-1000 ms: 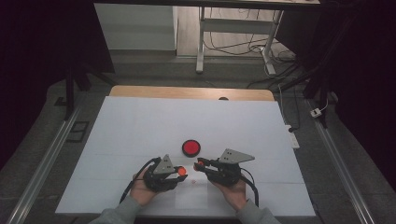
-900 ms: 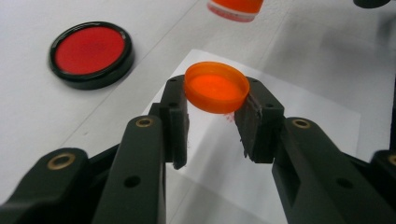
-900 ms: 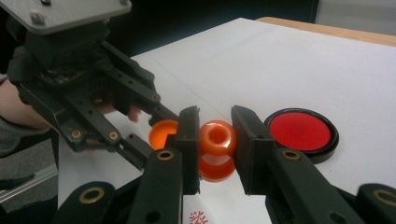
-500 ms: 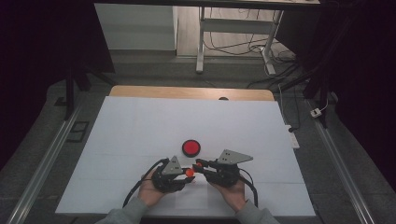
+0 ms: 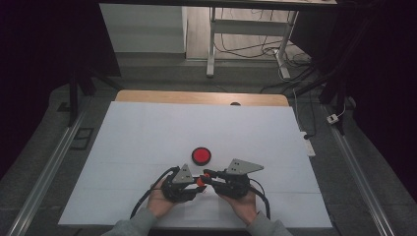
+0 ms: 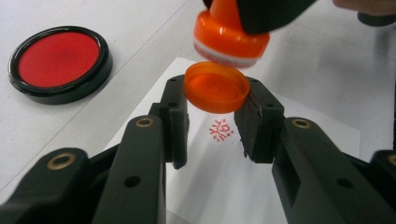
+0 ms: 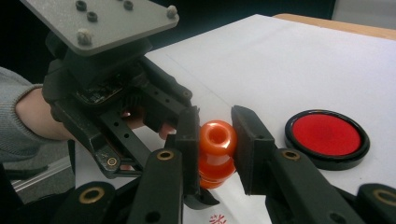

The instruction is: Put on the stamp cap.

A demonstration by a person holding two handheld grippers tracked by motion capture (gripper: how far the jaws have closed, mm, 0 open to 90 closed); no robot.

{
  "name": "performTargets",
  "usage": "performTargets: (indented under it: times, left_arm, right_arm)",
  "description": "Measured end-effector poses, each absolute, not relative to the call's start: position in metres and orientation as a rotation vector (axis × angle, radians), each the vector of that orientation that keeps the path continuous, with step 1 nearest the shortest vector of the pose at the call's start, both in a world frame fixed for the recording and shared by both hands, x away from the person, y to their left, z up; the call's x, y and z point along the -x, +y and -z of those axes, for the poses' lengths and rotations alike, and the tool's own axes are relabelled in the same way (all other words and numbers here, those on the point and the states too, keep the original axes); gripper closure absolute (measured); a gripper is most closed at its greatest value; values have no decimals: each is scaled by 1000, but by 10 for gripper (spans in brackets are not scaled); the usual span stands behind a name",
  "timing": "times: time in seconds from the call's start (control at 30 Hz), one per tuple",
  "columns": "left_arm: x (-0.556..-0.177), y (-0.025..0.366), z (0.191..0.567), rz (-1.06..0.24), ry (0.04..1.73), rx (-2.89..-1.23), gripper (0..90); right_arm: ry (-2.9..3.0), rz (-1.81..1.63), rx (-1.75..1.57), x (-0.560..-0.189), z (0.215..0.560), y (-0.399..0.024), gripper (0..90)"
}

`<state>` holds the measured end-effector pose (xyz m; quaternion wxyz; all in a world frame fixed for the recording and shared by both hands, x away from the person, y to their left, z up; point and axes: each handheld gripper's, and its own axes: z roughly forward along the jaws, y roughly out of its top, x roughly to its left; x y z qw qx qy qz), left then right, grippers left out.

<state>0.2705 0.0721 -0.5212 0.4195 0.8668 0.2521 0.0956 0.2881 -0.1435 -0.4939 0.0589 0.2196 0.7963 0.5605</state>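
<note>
Step in hand looks like re-capping the orange stamp [image 7: 215,154] after an impression: a red print [image 6: 221,131] already sits on the small paper sheet [image 6: 322,126] at the near middle of the white table [image 5: 147,128]. Left gripper [image 6: 216,119] has its jaws clamped on the orange cap [image 6: 216,87], open side up, held just above the paper. Right gripper [image 7: 215,140] is clamped on the stamp's knobbed handle, stamp upright, its base hanging just over the cap; seen along the left gripper, the stamp [image 6: 229,35] is close above the cap but not touching, and a bit off-centre toward the far side. Ink pad [image 5: 201,155] lies open on the table just beyond both grippers, apart from them. In the high view the two tools meet tip to tip, left gripper [image 5: 194,181] & right gripper [image 5: 205,178], w/ the stamp between. Next move, prob: line up the base over the cap rim, keep both level, then press together w/o tilting, else the rim catches or inks the cap edge.
</note>
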Motion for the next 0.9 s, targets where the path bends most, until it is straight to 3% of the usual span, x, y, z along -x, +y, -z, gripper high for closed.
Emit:
performTargets:
  times: [0.9]
  left_arm:
    - [-269,71,519,-254,626,-2163,653]
  right_arm:
    - [2440,-1673,-648,-286,497,-139,721]
